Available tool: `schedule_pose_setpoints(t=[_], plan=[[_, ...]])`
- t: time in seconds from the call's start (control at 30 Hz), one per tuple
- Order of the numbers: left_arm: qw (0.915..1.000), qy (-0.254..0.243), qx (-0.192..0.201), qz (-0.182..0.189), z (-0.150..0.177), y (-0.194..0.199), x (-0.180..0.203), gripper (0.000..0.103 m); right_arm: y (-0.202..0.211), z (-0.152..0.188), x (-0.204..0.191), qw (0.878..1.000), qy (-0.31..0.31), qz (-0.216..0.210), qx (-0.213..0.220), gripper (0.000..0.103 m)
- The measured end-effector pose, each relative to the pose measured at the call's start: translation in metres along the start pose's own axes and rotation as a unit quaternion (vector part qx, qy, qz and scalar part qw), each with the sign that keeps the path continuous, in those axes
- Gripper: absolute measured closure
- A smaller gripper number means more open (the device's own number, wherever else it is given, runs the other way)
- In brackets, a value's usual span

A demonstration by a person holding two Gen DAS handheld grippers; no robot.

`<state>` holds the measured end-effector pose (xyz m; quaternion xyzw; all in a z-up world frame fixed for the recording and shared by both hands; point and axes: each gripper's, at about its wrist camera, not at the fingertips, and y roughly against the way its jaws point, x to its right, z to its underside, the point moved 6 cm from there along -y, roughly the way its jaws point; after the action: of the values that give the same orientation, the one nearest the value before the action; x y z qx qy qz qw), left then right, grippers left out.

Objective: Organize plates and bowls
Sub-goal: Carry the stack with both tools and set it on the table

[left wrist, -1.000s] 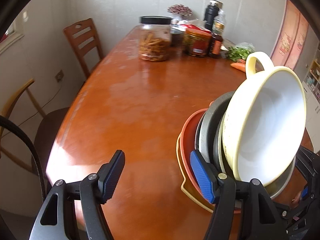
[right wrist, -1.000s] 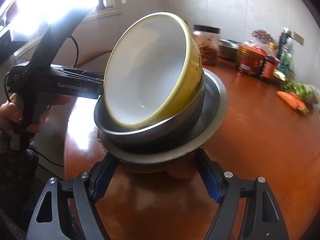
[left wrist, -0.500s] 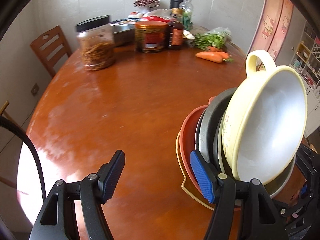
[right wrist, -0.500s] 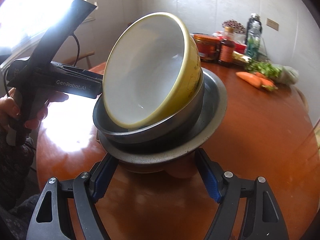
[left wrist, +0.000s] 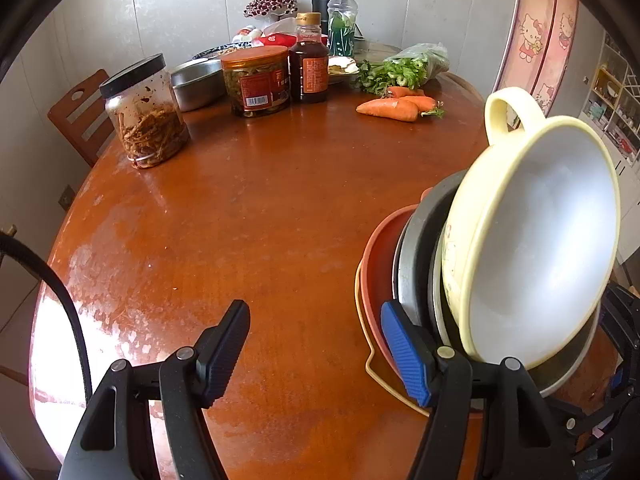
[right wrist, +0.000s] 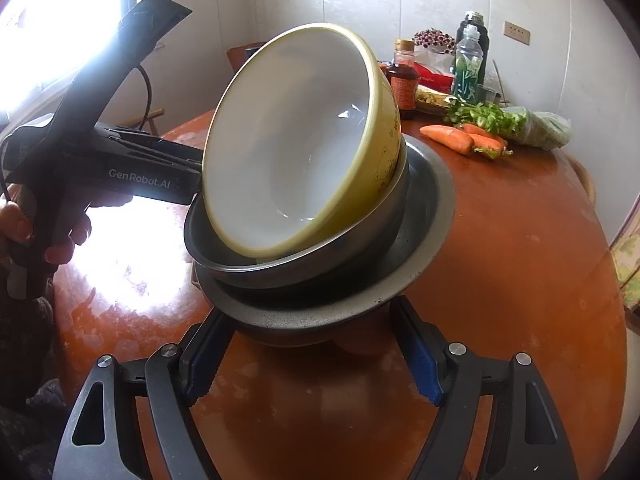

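Observation:
A tilted stack of dishes is held above the brown table (left wrist: 248,216). A yellow bowl (right wrist: 296,140) with a white inside lies in a steel bowl (right wrist: 360,240), on a steel plate (right wrist: 424,232), with an orange dish (left wrist: 376,264) beneath. My right gripper (right wrist: 312,356) grips the stack's base between both fingers. In the left wrist view the same stack, with the yellow bowl (left wrist: 536,240) on top, is at the right. My left gripper (left wrist: 316,352) is open and empty, its right finger (left wrist: 404,356) beside the orange dish's rim.
At the table's far side stand a jar of dried strips (left wrist: 144,112), a steel basin (left wrist: 196,80), a pickle jar (left wrist: 258,80), a sauce bottle (left wrist: 310,60), a drink bottle (left wrist: 342,24), celery (left wrist: 404,66) and carrots (left wrist: 396,106). A wooden chair (left wrist: 80,112) stands at the left.
Both grippers and the held stack have swung right over the table; the jars and carrots have shifted left in view. The stack keeps its tilt in the right gripper.

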<state>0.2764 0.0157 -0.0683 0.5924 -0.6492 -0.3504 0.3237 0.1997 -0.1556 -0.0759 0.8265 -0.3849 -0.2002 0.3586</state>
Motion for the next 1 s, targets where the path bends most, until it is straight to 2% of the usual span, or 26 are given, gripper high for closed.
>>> schedule_pose_setpoints(t=[0.27, 0.4, 0.47, 1.0], plan=[[1.0000, 0.007, 0.002, -0.004, 0.000, 0.002, 0.001, 0.035, 0.001, 0.001, 0.001, 1.000, -0.002, 0.003, 0.001, 0.024], [0.9996, 0.026, -0.002, 0.009, 0.002, 0.003, -0.004, 0.035, 0.004, 0.003, -0.003, 1.000, -0.001, 0.007, 0.006, 0.024], [0.9994, 0.034, -0.002, 0.003, 0.003, 0.003, -0.008, 0.035, 0.006, 0.003, -0.003, 1.000, -0.003, 0.014, 0.007, 0.024], [0.9975, 0.063, 0.029, -0.013, 0.027, 0.030, -0.026, 0.034, 0.031, 0.013, -0.010, 0.998, -0.024, 0.041, 0.033, 0.024]])
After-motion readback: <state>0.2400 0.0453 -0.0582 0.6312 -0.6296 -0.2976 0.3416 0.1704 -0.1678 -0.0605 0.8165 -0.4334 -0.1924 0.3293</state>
